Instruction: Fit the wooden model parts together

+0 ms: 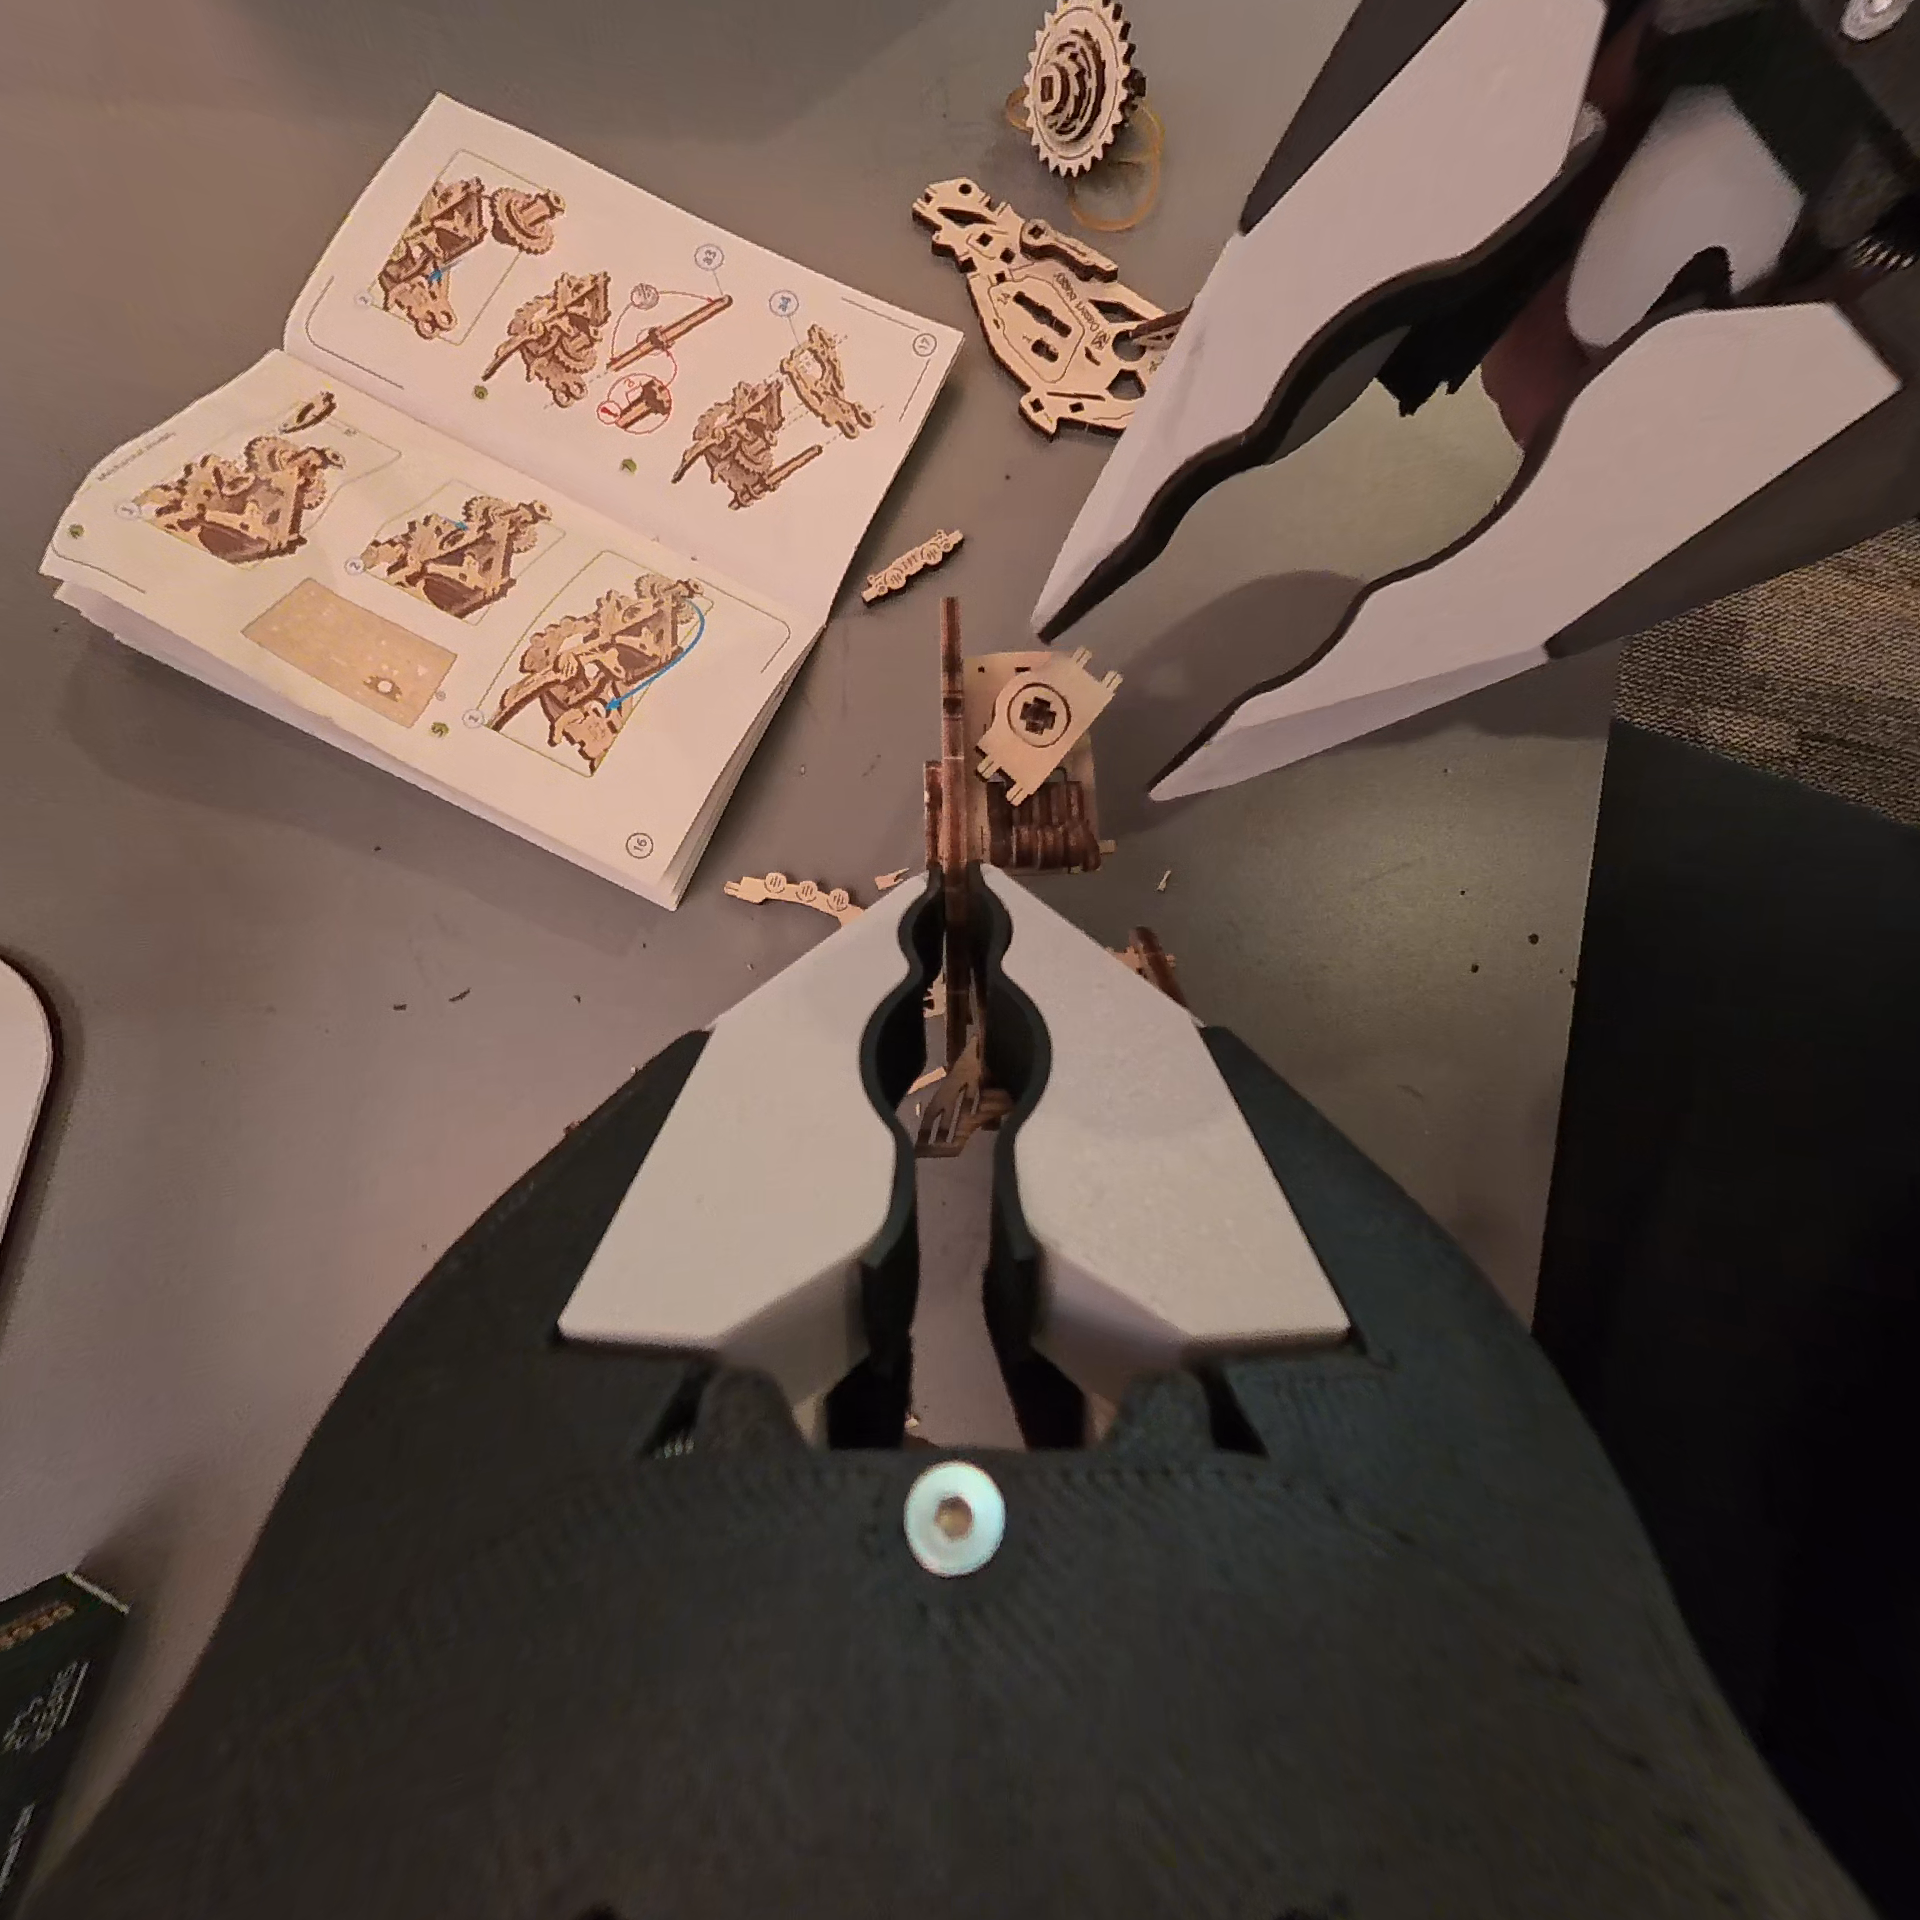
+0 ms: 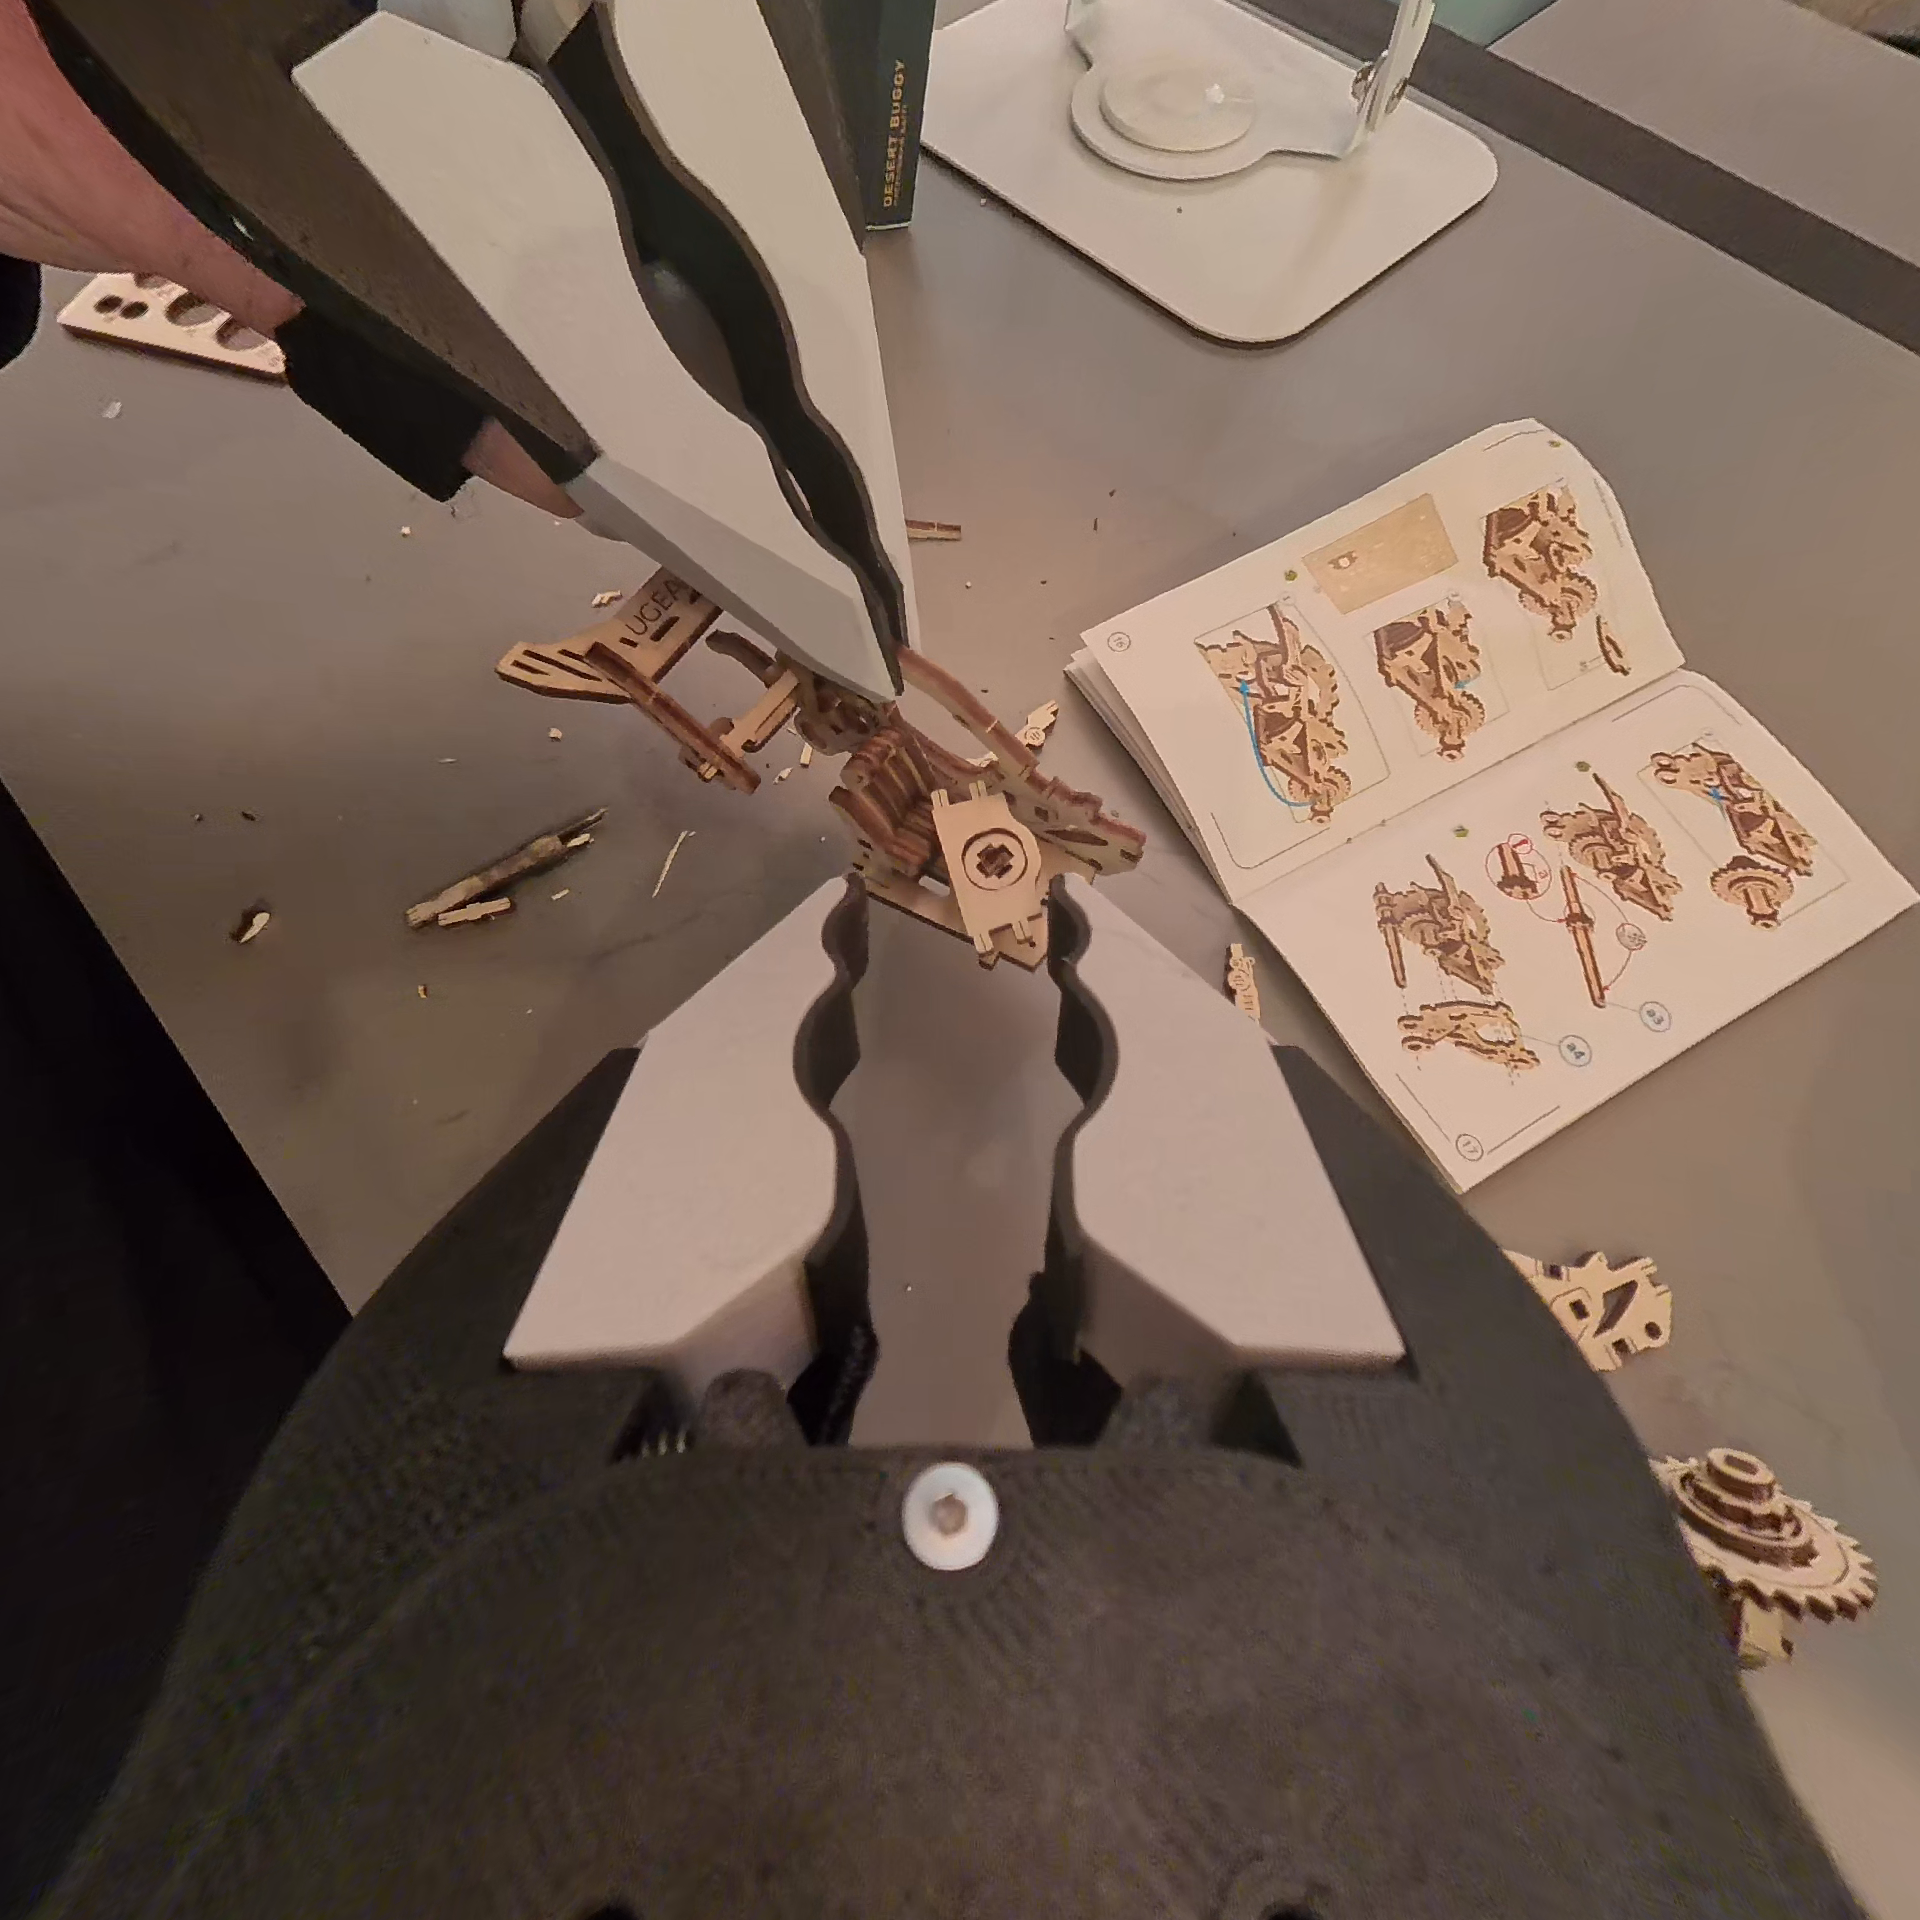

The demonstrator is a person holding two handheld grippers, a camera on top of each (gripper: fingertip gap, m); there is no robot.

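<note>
Pale laser-cut plywood makes up the half-built model assembly [image 2: 935, 800], which is lifted off the grey table [image 2: 312, 644]. The left gripper [image 1: 954, 883] has its white fingers pressed together on a thin upright plate of the assembly; in the right wrist view it reaches in from the upper left and pinches the top edge of the model.

The right gripper [image 2: 961, 914] is spread and holds nothing. The assembly lies straight ahead of it. A flat tabbed plywood plate with a round cross-shaped cutout [image 2: 992, 868] faces the gap and sits at, or just inside, the fingertips. Contact between plate and fingers cannot be confirmed.

Key relation: the long axis of the model runs from upper left to lower right across the right wrist view, roughly crosswise to the right gripper's fingers. The tabbed plate stands at the end nearer the right gripper. The right gripper is therefore the one placed to act; a short forward advance and closure should seat or steady the plate, while the left gripper serves as the brace.

An open instruction booklet [image 2: 1507, 790] lies on the table just beside the work. A toothed wooden gear stack [image 1: 1081, 88] lies well apart.
</note>
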